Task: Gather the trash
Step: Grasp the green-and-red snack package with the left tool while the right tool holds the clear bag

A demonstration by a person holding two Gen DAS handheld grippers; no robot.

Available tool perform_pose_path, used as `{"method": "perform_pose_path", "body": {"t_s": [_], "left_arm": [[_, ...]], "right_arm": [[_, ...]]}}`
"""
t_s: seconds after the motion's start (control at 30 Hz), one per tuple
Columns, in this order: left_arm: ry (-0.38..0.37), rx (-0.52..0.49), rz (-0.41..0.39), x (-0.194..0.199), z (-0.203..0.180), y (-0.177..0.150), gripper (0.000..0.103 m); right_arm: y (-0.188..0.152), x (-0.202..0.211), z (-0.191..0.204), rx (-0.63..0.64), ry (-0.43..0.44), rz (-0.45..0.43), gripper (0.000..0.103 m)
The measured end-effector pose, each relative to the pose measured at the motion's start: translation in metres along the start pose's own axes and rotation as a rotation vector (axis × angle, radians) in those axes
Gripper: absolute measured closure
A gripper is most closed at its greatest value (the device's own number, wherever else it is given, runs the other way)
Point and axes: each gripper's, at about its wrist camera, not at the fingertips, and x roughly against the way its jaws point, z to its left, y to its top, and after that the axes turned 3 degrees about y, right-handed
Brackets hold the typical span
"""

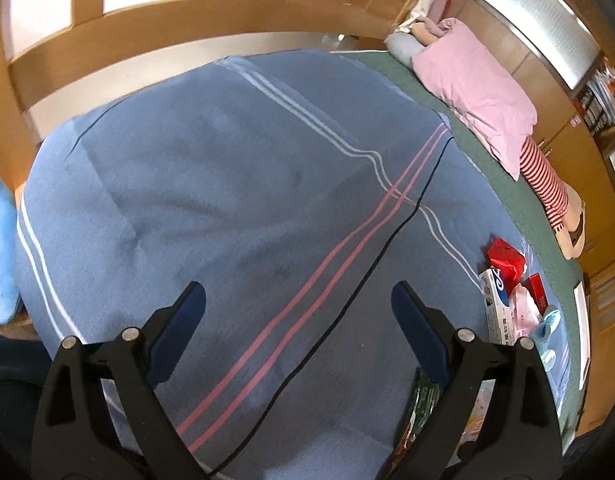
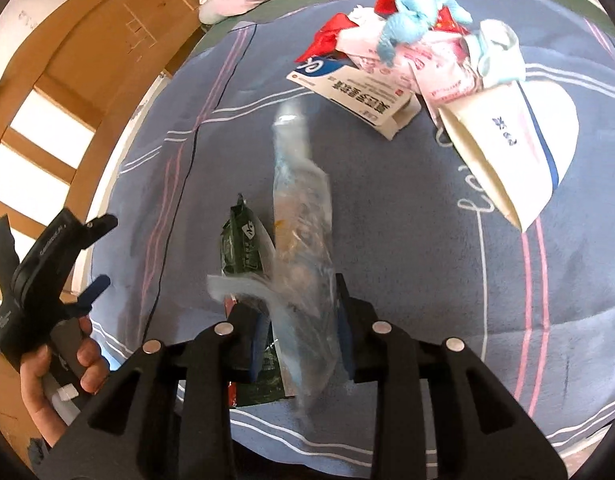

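Blue blanket [image 2: 387, 200], right tongs [image 2: 301, 336] — clear wrapper [image 2: 301, 220] between

We count one clear plastic bag [image 2: 303, 216], one green packet [image 2: 243, 240], one white box [image 2: 355, 92], two pink pillows [image 1: 475, 92].

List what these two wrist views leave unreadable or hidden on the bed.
- Clear plastic wrapper, right wrist view: motion-blurred between the right gripper pads, so grip or release is unclear.
- Dark green snack packet, same view: its lower part is hidden by the wrapper and gripper; in the left wrist view the left gripper finger covers most of it.
- Pile of red and pink packaging, left wrist view: small at the edge, print illegible.
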Motion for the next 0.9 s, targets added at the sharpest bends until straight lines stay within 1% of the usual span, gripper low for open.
{"method": "perform_pose_path", "body": {"t_s": [0.07,0.23,0.33,0.4,0.47,0.57,0.63,0.77,0.9], "left_arm": [[-0.014,0.012,0.016,0.002,0.002,-0.003,0.009],[-0.039,0.011,0.027,0.015,0.004,-0.013,0.009],[-0.052,-0.010,0.016,0.023,0.005,-0.019,0.009],[-0.044,-0.026,-0.006,0.025,0.007,-0.018,0.009],[-0.016,-0.011,-0.026,0.023,0.010,-0.013,0.009],[-0.006,0.025,-0.005,0.014,0.012,-0.007,0.009],[0.004,0.026,0.006,0.010,0.012,-0.004,0.009],[0.000,0.045,0.020,0.013,0.017,-0.006,0.009],[0.002,0.023,0.023,0.018,0.022,-0.010,0.009]], "right_arm": [[-0.001,-0.001,-0.001,-0.002,0.001,0.004,0.072],[-0.004,0.000,-0.001,-0.007,0.004,0.002,0.072],[-0.008,0.004,-0.004,-0.019,0.007,-0.008,0.072],[-0.008,0.007,-0.006,-0.031,0.014,-0.020,0.072],[-0.006,0.008,-0.007,-0.031,0.023,-0.021,0.072],[0.000,0.007,-0.007,-0.006,0.011,-0.018,0.072],[0.006,0.007,-0.007,0.005,0.008,-0.023,0.072],[0.012,0.003,-0.010,0.006,-0.015,-0.027,0.072],[0.008,-0.001,-0.014,-0.017,0.016,-0.021,0.072]]}}
